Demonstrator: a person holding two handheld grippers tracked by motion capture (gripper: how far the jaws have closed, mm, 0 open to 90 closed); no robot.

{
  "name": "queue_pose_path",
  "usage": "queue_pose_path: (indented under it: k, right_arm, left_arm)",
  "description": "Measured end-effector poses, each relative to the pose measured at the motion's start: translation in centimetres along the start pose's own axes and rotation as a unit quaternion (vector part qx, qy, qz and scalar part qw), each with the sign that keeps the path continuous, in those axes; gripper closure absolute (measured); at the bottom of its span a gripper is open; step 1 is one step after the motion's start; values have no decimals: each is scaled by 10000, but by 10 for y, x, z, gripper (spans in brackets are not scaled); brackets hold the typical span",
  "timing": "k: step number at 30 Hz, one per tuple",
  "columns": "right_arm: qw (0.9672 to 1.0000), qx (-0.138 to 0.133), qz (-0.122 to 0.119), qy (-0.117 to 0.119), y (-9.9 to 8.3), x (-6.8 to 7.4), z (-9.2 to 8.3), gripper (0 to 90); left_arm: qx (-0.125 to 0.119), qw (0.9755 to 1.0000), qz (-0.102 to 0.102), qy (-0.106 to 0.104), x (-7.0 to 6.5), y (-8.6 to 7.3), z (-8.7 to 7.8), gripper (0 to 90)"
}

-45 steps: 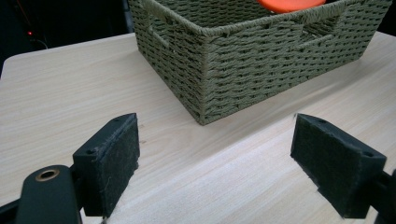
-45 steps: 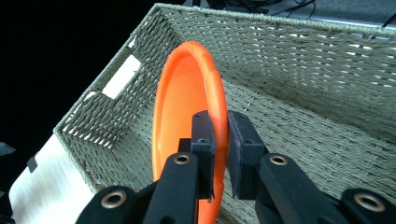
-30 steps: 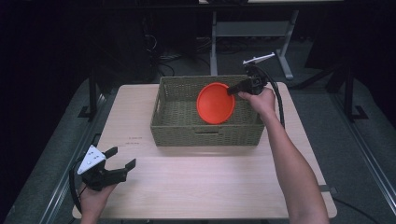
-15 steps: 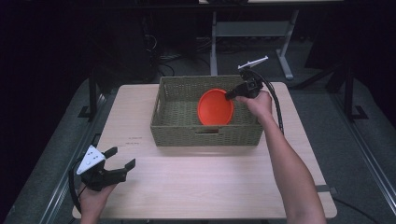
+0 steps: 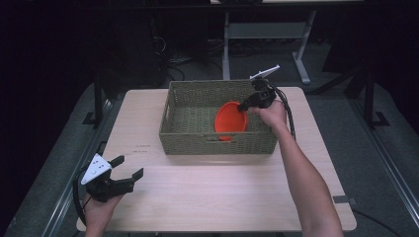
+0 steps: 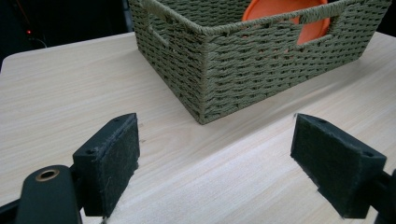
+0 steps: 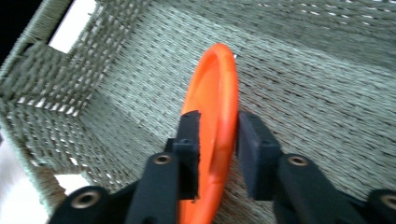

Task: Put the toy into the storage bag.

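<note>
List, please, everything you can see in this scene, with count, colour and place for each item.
Basket: one, olive-green woven, upper middle of the table.
Plate: one, orange, held on edge inside the basket, right of centre.
Table: one, light wood, centre of the high view.
Metal stand: one, grey, on the floor behind the table.
Right gripper: one, black, over the basket's right end, jaws closed on the plate's rim.
Left gripper: one, black with a grey plate, near left corner of the table, jaws open.
Forearms: two, entering from the bottom edge.

Black two-jaw grippers with felt-like pads, brass-ringed screws, grey triangular plates, braided black cable; bare forearms.
</note>
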State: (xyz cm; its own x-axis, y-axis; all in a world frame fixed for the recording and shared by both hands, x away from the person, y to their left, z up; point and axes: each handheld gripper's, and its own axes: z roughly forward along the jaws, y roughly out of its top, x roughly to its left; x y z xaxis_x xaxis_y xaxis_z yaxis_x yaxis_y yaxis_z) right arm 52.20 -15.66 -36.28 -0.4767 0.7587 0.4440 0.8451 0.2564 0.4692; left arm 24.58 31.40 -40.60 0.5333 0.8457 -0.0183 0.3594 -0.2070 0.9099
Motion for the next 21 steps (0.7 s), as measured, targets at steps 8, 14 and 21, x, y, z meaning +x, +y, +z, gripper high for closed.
queue_pose_path:
  k: [8, 14, 21]
  right_arm:
    - [9987, 376, -57, -329, -4, -1, 2, 593]
    - [9989, 358, 23, -294, -7, -5, 0, 580]
    - [9988, 251, 73, -405, -12, -9, -6, 547]
  left_arm:
    - [45, 10000, 23, 6, 0, 0, 1, 150]
    - [32, 10000, 11, 13, 0, 0, 1, 150]
    - [35, 10000, 18, 21, 0, 0, 0, 151]
